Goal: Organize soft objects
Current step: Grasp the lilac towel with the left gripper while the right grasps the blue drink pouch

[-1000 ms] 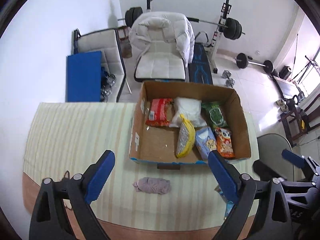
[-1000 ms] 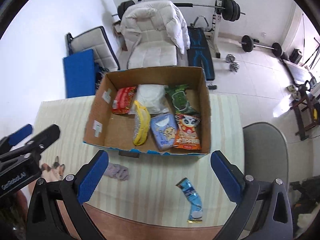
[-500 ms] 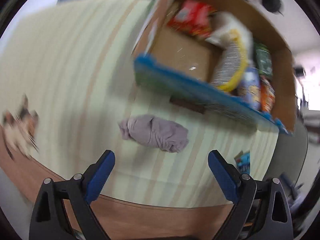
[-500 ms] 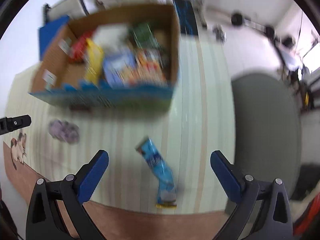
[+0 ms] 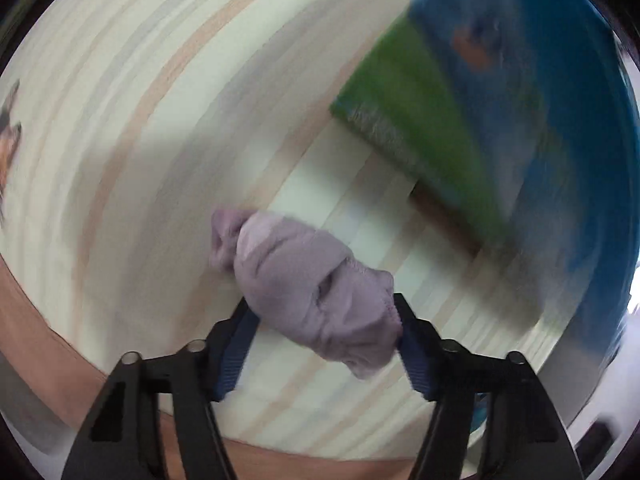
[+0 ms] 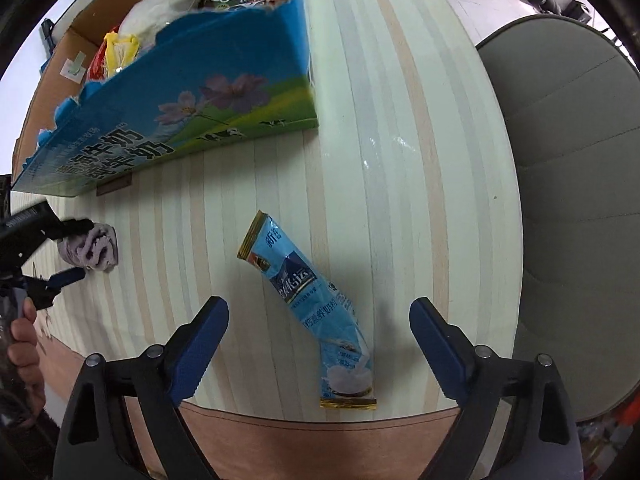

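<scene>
Both grippers have dropped to the table. The left gripper [image 5: 324, 320] has been closing and now pinches the cloth [image 5: 308, 284]; the right gripper [image 6: 320, 332] has narrowed slightly yet stays spread over the sachet [image 6: 312, 304], so both look nearly ready for the box [image 6: 224, 76].

Striped table [image 6: 400, 184]: box [image 6: 224, 92], blue packet [image 6: 316, 304], lilac cloth [image 5: 316, 292], probably sock.

Both grippers have come down from a high view over the box to just above the striped table top. The left gripper [image 5: 324, 316] has just been closing, and its pads now press on the lilac cloth bundle [image 5: 312, 300]. The right gripper [image 6: 318, 320] has just been narrowing slightly, now straddling the blue sachet [image 6: 316, 304] without touching it.
</scene>
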Tool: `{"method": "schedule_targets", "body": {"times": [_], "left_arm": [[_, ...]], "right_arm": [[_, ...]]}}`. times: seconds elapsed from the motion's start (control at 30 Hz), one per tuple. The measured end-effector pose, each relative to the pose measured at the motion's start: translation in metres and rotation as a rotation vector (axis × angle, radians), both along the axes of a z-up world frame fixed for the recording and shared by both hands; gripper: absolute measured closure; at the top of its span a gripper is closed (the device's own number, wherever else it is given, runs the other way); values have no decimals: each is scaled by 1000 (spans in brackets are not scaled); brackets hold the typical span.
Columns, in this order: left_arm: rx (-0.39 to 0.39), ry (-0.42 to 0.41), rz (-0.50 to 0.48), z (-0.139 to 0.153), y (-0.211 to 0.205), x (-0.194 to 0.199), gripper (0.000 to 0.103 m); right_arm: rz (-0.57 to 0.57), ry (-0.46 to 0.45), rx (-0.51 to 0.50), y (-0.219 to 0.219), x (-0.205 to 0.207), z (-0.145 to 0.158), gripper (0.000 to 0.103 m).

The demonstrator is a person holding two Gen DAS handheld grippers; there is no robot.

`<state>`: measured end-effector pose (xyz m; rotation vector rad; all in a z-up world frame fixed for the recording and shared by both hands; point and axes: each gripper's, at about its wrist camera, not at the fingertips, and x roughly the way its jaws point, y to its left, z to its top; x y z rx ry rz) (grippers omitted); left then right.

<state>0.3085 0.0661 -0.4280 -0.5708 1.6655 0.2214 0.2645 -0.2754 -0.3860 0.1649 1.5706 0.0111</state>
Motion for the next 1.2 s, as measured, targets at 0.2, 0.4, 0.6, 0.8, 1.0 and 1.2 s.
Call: {"method": "schedule_targets", "body": {"times": [0.2, 0.4, 0.6, 0.8, 1.0, 1.2], "left_arm": [[111, 28, -165, 8, 5, -35, 41], [61, -20, -156, 21, 9, -48, 41], [61, -65, -166, 40, 9, -47, 41], [36, -65, -88, 45, 34, -48, 37], [23, 62, -109, -4, 29, -22, 38], [130, -8, -315, 9, -17, -41, 59]], "right_arm": [[110, 76, -46, 10, 5, -24, 9], [189, 136, -81, 40, -1, -54, 39], [154, 149, 38, 52, -14, -47, 60], [136, 152, 85, 50, -24, -37, 51], [142, 181, 57, 57, -40, -52, 40], [191, 155, 32, 81, -47, -51, 75]]}}
